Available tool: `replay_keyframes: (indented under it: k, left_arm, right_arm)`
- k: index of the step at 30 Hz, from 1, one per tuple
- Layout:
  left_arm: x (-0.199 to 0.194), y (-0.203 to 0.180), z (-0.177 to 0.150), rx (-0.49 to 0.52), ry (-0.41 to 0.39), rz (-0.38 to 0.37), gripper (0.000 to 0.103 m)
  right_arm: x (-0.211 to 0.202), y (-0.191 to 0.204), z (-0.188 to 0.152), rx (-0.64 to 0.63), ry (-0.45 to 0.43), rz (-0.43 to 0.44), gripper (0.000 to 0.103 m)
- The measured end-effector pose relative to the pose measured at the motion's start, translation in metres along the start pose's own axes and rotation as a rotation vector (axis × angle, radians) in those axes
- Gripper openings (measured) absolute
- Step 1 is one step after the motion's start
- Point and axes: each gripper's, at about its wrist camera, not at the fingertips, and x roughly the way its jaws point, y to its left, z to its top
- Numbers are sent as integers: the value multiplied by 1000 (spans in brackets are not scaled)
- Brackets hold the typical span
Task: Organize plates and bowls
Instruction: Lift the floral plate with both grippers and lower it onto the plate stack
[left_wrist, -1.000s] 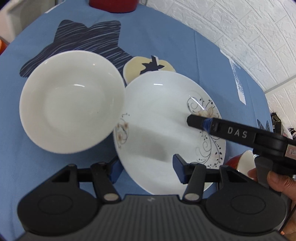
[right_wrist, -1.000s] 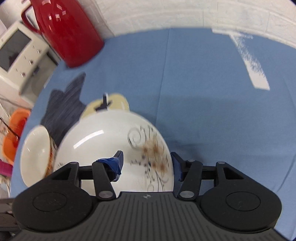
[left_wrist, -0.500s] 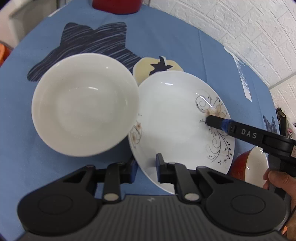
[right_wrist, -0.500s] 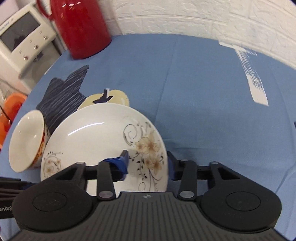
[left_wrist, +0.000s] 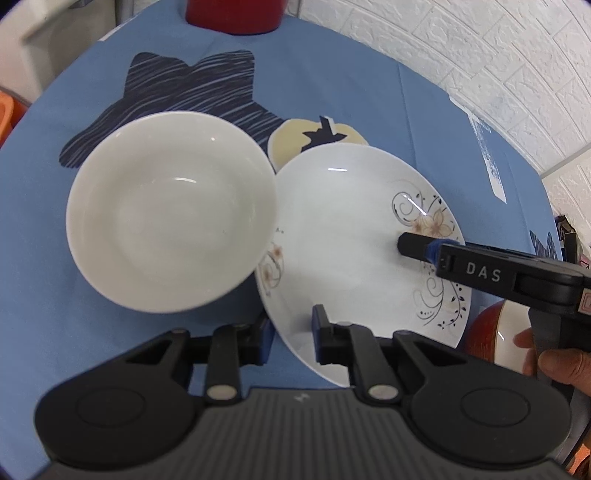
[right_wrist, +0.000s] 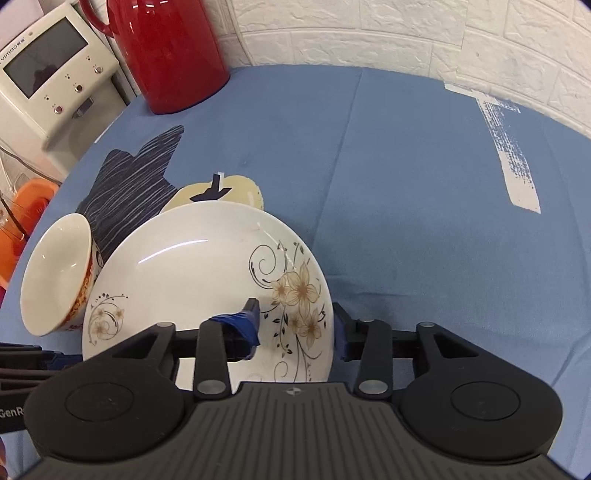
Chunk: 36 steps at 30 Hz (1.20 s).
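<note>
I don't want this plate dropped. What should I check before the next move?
1. Left gripper clamped on plate rim: ok, jaws just closed on it.
2. Right gripper gripping plate: not ok; jaws have just been opening, rim between them unpressed.
3. White bowl clear of plate: cannot tell; their edges overlap.
4. Tablecloth beyond plate free: ok.
5. Red jug out of the way: ok, at the far edge.
</note>
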Motion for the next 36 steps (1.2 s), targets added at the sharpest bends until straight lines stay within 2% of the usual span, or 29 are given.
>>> replay_keyframes:
  k: [2,4,5,6,8,10,12,16,21,36]
  left_arm:
    - [0,2,1,5,5,-9,12]
    - [1,1,1,13,7,-11,12]
    - [1,1,2,16,7,-10,12]
    - [1,0,2,18,7,-9,12]
    - [1,-1,1,21,5,-7,12]
    - [1,-2,2,24,4,-2,12]
    - [0,-3,2,34,-4,10,12]
    - [-9,-6,-1,83,-49,47,12]
    - [-16,-4,-3,88,-43,19,12]
    - [-68,-12,-25,143,-135,10,12]
  right_arm:
    - [2,5,-1,-17,-1,-9,38]
    - [4,12,-3,-58,-6,-10,52]
    - [4,14,-3,-61,-11,-15,53]
    - [4,13,-4,-59,-18,-21,51]
    - [1,5,-3,-26,-31,-21,39]
    - [-2,-8,-2,27,-37,-7,15]
    - [-4,-13,-4,49,-42,13,10]
    - [-7,-9,-11,53,-37,23,10]
    - [-16,-7,-16,64,-55,14,10]
    - [-63,1,-34,78,-149,49,10]
